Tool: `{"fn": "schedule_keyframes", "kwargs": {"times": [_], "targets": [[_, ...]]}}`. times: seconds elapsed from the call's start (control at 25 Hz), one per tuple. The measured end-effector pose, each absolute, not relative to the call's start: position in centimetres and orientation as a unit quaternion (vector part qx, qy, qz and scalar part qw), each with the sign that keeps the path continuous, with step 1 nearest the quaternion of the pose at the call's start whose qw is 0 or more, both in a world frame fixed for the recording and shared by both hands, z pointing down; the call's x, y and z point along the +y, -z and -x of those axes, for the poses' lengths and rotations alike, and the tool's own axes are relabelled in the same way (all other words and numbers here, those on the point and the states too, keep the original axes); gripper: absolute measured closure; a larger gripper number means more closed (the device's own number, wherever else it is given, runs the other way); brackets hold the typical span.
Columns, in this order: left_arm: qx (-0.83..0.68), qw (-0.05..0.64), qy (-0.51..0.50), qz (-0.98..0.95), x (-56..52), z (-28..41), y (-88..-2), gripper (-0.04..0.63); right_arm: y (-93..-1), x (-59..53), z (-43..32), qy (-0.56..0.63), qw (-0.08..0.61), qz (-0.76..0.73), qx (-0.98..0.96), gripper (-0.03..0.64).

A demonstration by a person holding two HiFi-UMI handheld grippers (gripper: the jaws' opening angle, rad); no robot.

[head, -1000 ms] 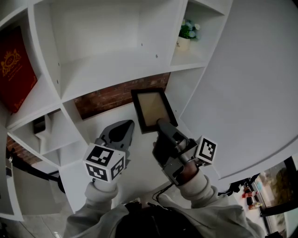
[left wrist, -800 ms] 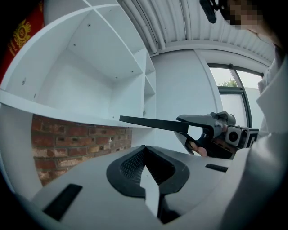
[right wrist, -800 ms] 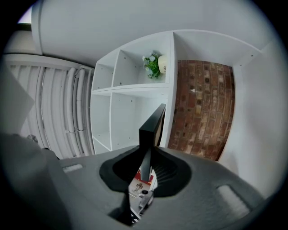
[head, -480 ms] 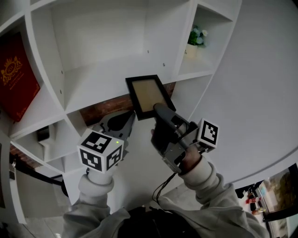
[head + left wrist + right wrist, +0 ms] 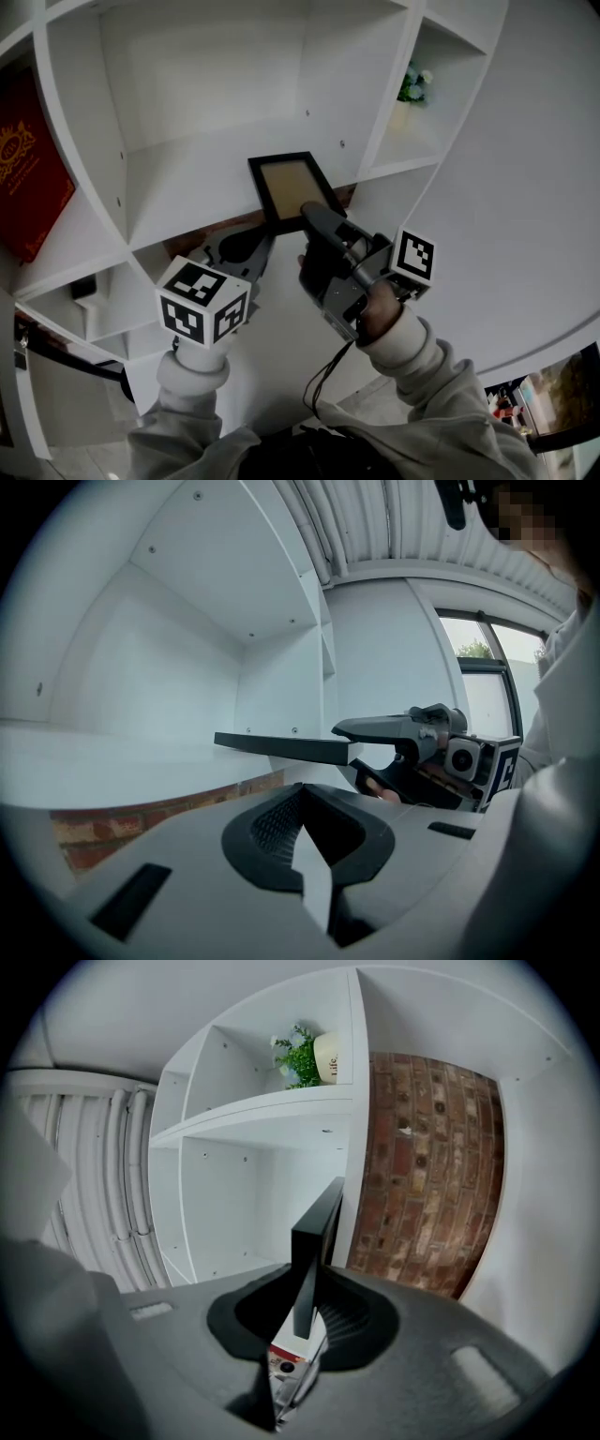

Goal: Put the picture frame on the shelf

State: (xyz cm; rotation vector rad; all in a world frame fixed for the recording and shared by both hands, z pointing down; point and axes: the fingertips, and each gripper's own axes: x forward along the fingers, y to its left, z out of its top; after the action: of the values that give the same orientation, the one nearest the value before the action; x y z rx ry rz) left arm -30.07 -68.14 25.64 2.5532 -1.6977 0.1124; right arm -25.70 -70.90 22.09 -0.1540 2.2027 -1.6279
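Head view: right gripper [image 5: 312, 213] near-level, picture frame [image 5: 287, 184] in its jaws.

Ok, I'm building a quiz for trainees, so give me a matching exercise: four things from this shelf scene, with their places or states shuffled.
1 picture frame
2 potted plant
3 red book
4 left gripper

a jaws together, nothing between
b far-left compartment
c clamped in right gripper
d upper-right compartment

Pairs: 1-c, 2-d, 3-b, 4-a
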Motion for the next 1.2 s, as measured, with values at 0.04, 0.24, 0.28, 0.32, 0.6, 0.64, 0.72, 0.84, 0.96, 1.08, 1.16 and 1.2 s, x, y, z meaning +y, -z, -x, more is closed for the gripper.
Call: {"fn": "schedule_keyframes", "kwargs": {"times": [0.04, 0.24, 0.28, 0.32, 0.6, 0.64, 0.72, 0.84, 0.96, 1.08, 1.16, 1.2], "targets": [[-0.552, 0.037, -0.035, -0.832, -68.4, 30.2, -25.6, 0.591, -22.0, -71.1, 26.0, 0.579, 0.197, 0.058, 0.789, 0.549], [-0.548, 0.036, -0.030, -0.835, -69.5, 30.7, -25.7, 0.591, -21.9, -72.6, 27.8, 0.585, 0.186, 0.062, 0.787, 0.549], [-0.547, 0.037, -0.030, -0.836, -69.7, 30.9, -25.8, 0.591, -21.9, -72.9, 28.2, 0.587, 0.183, 0.063, 0.786, 0.548], [-0.547, 0.038, -0.029, -0.836, -69.9, 31.1, -25.9, 0.591, -21.8, -73.2, 28.6, 0.590, 0.181, 0.062, 0.784, 0.548], [-0.548, 0.038, -0.022, -0.835, -70.1, 32.1, -26.3, 0.591, -21.8, -73.9, 29.2, 0.603, 0.182, 0.063, 0.774, 0.548], [-0.548, 0.038, -0.023, -0.835, -70.1, 32.2, -26.4, 0.591, -21.7, -73.9, 29.2, 0.604, 0.183, 0.062, 0.774, 0.548], [-0.548, 0.037, -0.022, -0.835, -70.1, 32.3, -26.5, 0.591, -21.7, -73.9, 29.2, 0.605, 0.181, 0.062, 0.773, 0.546], [-0.546, 0.033, -0.021, -0.837, -70.1, 32.2, -26.4, 0.591, -21.8, -73.9, 29.2, 0.609, 0.178, 0.067, 0.770, 0.546], [-0.543, 0.031, -0.022, -0.839, -70.1, 32.0, -26.4, 0.591, -21.8, -73.9, 29.2, 0.612, 0.177, 0.068, 0.768, 0.545], [-0.542, 0.032, -0.020, -0.839, -70.0, 31.9, -26.6, 0.591, -22.0, -74.0, 29.1, 0.613, 0.179, 0.071, 0.766, 0.545], [-0.543, 0.033, -0.019, -0.839, -69.9, 32.0, -26.7, 0.591, -22.0, -74.0, 29.1, 0.614, 0.179, 0.072, 0.765, 0.545], [-0.543, 0.032, -0.020, -0.839, -69.8, 32.1, -26.7, 0.591, -22.0, -74.0, 29.1, 0.614, 0.179, 0.072, 0.765, 0.545]]}}
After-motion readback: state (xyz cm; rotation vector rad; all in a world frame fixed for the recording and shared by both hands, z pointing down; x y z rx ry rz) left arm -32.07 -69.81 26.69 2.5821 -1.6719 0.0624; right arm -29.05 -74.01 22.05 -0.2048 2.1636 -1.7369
